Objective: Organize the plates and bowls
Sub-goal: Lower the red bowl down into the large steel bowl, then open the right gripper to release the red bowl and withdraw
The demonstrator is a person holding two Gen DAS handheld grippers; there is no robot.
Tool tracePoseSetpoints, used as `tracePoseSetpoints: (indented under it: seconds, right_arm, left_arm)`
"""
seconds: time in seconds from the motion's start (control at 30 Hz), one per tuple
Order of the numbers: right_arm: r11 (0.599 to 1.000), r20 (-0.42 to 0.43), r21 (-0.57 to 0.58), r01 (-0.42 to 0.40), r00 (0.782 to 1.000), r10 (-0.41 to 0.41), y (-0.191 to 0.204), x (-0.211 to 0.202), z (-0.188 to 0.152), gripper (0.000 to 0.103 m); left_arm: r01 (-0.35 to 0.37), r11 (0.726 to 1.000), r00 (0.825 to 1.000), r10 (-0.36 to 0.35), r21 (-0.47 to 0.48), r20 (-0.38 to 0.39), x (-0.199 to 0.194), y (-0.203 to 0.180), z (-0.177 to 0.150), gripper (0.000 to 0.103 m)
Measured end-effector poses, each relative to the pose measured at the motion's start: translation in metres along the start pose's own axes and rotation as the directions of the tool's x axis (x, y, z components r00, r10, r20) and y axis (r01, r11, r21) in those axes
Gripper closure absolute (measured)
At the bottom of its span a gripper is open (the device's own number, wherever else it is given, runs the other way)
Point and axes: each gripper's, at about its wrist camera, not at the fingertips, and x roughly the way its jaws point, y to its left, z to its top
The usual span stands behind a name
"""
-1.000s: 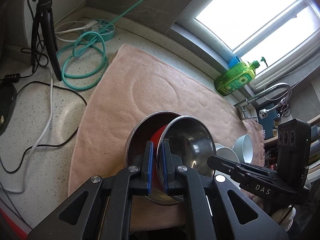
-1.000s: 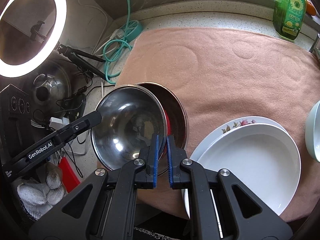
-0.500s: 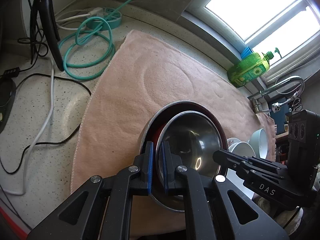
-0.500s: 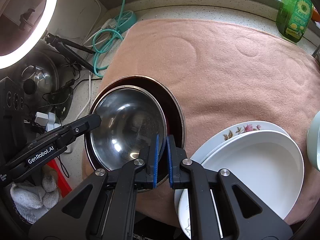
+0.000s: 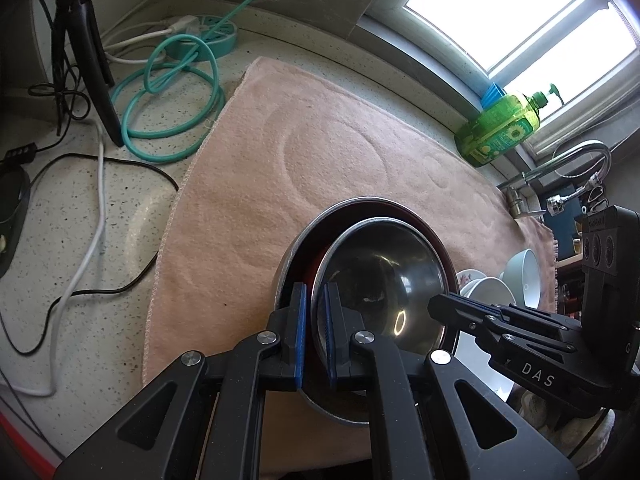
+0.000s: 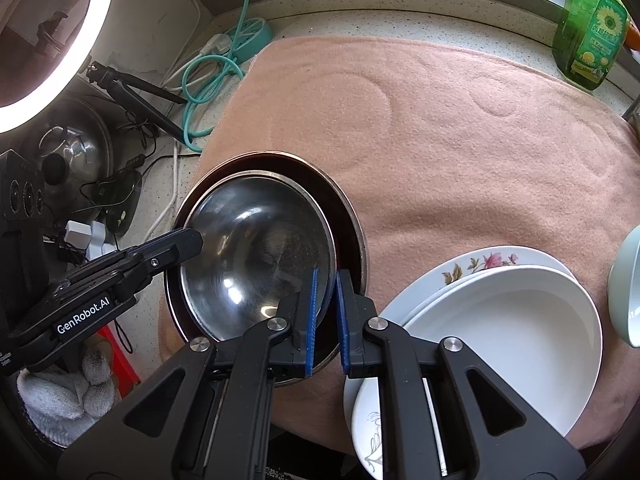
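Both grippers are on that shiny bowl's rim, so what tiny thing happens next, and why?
Probably both open and back off: the steel bowl already sits nested in the larger red-lined bowl, with the left hand-held gripper and right hand-held gripper straddling its rim.

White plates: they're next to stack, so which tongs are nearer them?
Right. The right tongs grip the steel bowl at the rim beside the plates; the left tongs grip its opposite rim, farther away.
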Motion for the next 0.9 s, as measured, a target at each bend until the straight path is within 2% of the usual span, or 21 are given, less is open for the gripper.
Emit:
tracePoseSetpoints:
  seconds: [0.13,0.57,0.7,0.9]
  right_arm:
    - [1.0,-0.002,-0.006,-0.006,1.0,0.006,0.0022,0.0005,0.0002,0.085]
    - [1.0,-0.016,-0.008,-0.012,1.0,0.011,0.0049,0.0012,-0.002,0.082]
    - [1.0,-0.019,-0.006,-0.024,1.0,0.024,0.0051,0.0005,-0.0026,0.073]
    - [0.999,-0.012,0.003,-0.033,0.999,0.033,0.0043,-0.0031,-0.0025,0.069]
  left_arm:
    - [0.002,1.0,1.0,-0.002,-0.007,-0.007,0.0002,0.0007,0.0005,0.096]
    - [-0.004,1.0,1.0,0.003,-0.009,-0.015,0.0001,0.0003,0.0011,0.096]
    - [-0.001,1.0,1.0,0.001,-0.01,-0.016,-0.0007,-0.0009,0.0014,0.096]
    - [-0.004,1.0,1.0,0.004,-0.005,-0.009,-0.0035,-0.0013,0.0023,0.096]
